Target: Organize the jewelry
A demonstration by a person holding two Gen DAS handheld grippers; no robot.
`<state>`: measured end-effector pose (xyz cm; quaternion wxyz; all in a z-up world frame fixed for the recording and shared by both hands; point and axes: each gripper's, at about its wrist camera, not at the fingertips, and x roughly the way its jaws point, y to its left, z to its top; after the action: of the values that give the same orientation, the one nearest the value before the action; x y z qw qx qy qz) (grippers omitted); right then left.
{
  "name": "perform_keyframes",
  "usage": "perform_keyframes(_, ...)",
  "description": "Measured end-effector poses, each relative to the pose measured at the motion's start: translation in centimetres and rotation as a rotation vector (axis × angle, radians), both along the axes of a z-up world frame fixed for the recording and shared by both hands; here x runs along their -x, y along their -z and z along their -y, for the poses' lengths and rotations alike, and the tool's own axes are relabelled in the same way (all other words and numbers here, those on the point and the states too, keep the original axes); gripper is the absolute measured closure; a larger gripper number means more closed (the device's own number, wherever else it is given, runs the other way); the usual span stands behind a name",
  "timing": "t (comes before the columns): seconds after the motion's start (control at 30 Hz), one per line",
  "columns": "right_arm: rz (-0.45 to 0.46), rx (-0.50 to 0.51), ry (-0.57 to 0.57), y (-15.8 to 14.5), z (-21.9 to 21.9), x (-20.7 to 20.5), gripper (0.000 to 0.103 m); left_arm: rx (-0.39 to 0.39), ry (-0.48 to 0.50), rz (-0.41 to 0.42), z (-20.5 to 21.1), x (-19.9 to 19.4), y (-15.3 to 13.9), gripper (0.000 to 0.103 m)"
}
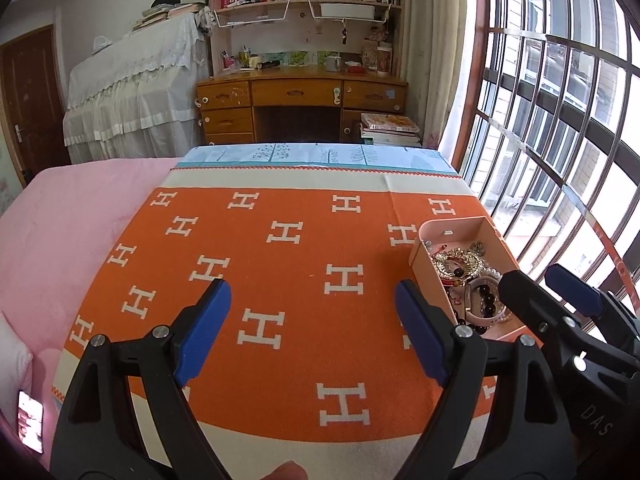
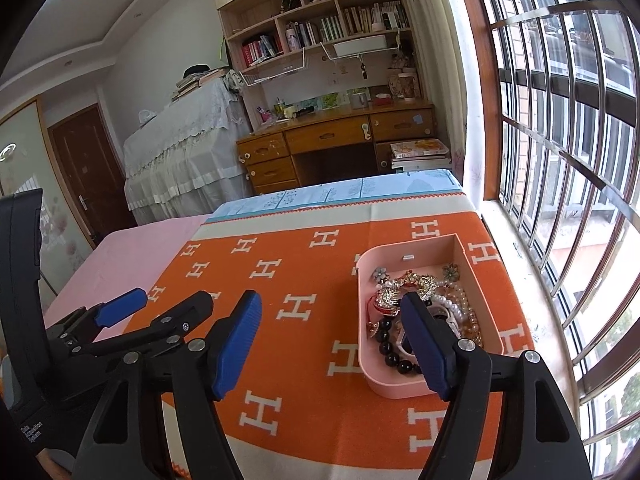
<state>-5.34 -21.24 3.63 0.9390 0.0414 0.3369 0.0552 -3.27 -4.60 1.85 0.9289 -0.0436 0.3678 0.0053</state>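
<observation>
A pink tray (image 2: 420, 250) stands on the orange blanket near the window and holds tangled jewelry (image 2: 412, 292): gold brooches, pearl strands, a dark bead bracelet. It also shows in the left wrist view (image 1: 428, 264) with the jewelry (image 1: 464, 268). My right gripper (image 2: 334, 316) is open and empty, its right finger over the tray's near left part. My left gripper (image 1: 314, 300) is open and empty above bare blanket, left of the tray. Each gripper shows in the other's view: the right gripper (image 1: 532, 280) and the left gripper (image 2: 172, 298).
The orange blanket with white H marks (image 1: 280, 280) covers a table beside a pink bed (image 1: 60, 232). A barred window (image 2: 560, 160) runs along the right. A wooden desk and bookshelf (image 1: 300, 92) stand beyond. A phone (image 1: 30, 420) lies at lower left.
</observation>
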Motion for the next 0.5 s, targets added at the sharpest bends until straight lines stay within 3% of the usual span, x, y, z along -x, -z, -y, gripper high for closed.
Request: perform_keyframes(0.5, -0.031, -0.017, 0.01, 1.7, -0.2, -0.6, 0.03, -0.025, -0.016, -0.018, -0.2, -0.5, 0.8, 0.021)
